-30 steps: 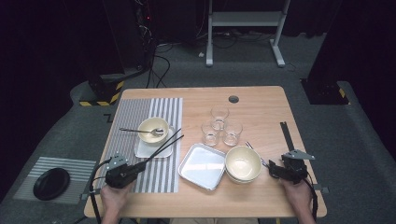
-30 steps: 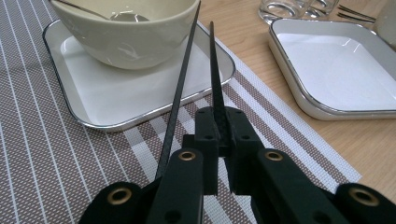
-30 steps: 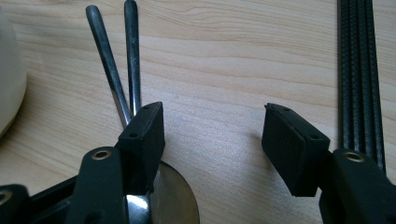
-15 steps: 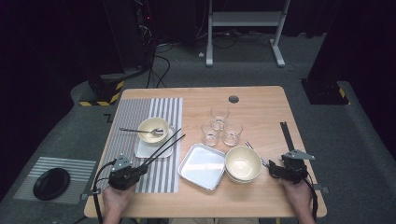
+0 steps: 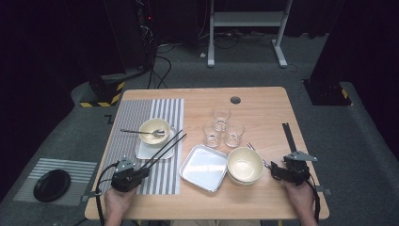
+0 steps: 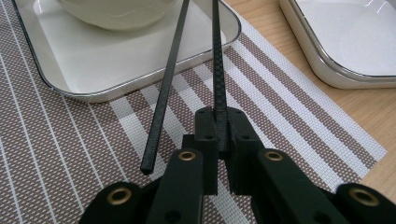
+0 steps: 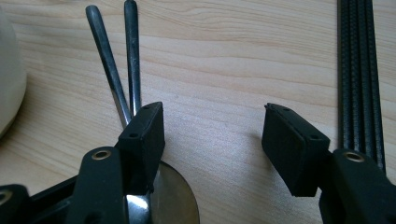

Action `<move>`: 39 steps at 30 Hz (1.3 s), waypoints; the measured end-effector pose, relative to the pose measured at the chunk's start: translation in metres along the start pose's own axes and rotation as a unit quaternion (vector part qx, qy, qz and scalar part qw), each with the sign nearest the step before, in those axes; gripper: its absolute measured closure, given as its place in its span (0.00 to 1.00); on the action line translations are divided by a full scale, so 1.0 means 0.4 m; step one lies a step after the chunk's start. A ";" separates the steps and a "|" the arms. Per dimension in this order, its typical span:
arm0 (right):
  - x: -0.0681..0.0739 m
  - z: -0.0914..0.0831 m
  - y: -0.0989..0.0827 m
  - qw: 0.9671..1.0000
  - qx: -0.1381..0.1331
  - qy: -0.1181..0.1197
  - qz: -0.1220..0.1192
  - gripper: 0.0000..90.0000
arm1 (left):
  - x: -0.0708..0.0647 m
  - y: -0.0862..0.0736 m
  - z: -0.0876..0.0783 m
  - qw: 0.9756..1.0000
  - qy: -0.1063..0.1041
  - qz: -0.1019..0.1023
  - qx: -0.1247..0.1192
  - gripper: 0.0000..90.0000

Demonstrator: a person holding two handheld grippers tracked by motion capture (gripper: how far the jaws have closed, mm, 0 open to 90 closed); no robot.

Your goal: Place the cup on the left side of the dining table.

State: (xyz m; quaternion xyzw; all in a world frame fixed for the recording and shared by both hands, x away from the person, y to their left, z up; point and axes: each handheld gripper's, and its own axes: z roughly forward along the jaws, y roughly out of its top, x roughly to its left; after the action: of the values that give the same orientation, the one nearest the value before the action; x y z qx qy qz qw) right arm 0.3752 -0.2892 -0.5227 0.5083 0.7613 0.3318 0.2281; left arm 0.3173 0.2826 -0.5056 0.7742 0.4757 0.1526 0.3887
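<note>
Dark room, grey carpet, a wooden table (image 5: pixel 263 101) standing in the middle. Lying along its left part, a striped placemat (image 5: pixel 141 113). Left gripper (image 5: pixel 141 172) hovering low over the near end of that mat, jaws clamped tight on one black chopstick (image 6: pixel 218 70), seen closely in the left gripper view. Second chopstick (image 6: pixel 166 88) lying just beside the first, its near end free by the jaws, not pinched. Both sticks pointing up and away, their far ends reaching over the rim of a small white tray (image 5: pixel 141 151) carrying a cream bowl (image 5: pixel 153 129) with a spoon (image 5: pixel 141 132) across it. Sitting right of the mat, a larger empty tray (image 5: pixel 202 167), touching another cream bowl (image 5: pixel 244 165). Three glasses (image 5: pixel 221 127) grouped behind them. Right gripper (image 5: pixel 275 172) resting on the table just right of that bowl, jaws standing wide apart, nothing between the pads. Lying under and ahead of its left jaw, two metal utensil handles (image 7: pixel 119 60); running past its right jaw, more black chopsticks (image 7: pixel 359 70).
</note>
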 end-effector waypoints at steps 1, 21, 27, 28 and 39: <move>0.000 0.000 0.000 1.000 0.000 0.000 0.000 0.44 | 0.000 0.000 0.000 1.000 0.000 0.000 0.000 0.94; 0.000 0.000 0.000 1.000 0.000 0.000 0.000 0.44 | 0.011 -0.001 0.017 1.000 0.001 0.001 0.019 0.94; 0.000 0.000 0.000 1.000 0.001 0.000 0.001 0.44 | 0.010 -0.004 0.024 1.000 0.002 -0.016 0.018 0.93; 0.000 0.000 0.000 1.000 0.000 0.000 0.000 0.44 | 0.011 -0.004 0.024 1.000 0.003 -0.017 0.021 0.93; 0.000 0.000 0.000 1.000 0.000 0.000 0.000 0.44 | 0.014 -0.008 0.032 0.999 0.004 -0.028 0.021 0.93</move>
State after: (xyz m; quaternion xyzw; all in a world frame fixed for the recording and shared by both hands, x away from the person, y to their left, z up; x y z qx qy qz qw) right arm 0.3752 -0.2892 -0.5227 0.5081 0.7614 0.3316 0.2282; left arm 0.3259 0.2824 -0.5172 0.7679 0.5017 0.1350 0.3747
